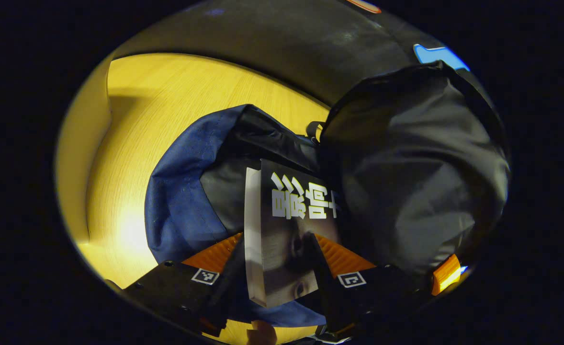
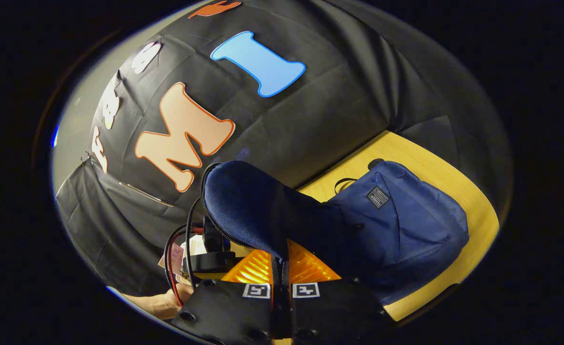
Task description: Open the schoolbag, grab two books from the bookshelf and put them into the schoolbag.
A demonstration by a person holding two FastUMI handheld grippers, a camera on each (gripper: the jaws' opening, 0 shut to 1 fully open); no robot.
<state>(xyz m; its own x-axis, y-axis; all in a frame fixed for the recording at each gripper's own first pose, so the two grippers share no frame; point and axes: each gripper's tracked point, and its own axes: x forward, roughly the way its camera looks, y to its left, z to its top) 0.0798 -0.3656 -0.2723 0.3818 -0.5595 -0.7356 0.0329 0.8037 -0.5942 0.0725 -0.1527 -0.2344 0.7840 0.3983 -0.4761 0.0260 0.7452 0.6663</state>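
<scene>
At 6 o'clock, left gripper (image 1: 276, 256) clamps 1 book (image 1: 287, 239) above the open schoolbag (image 1: 181, 201); right gripper (image 2: 281, 268), fingers together, pinches the bag's flap (image 2: 248, 206).

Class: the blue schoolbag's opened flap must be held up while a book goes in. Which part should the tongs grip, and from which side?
Grip the flap at its zippered edge, coming from below: it is thin fabric standing upright, so two fingers can pinch it flat. The right tongs do so now, beside the schoolbag.
</scene>
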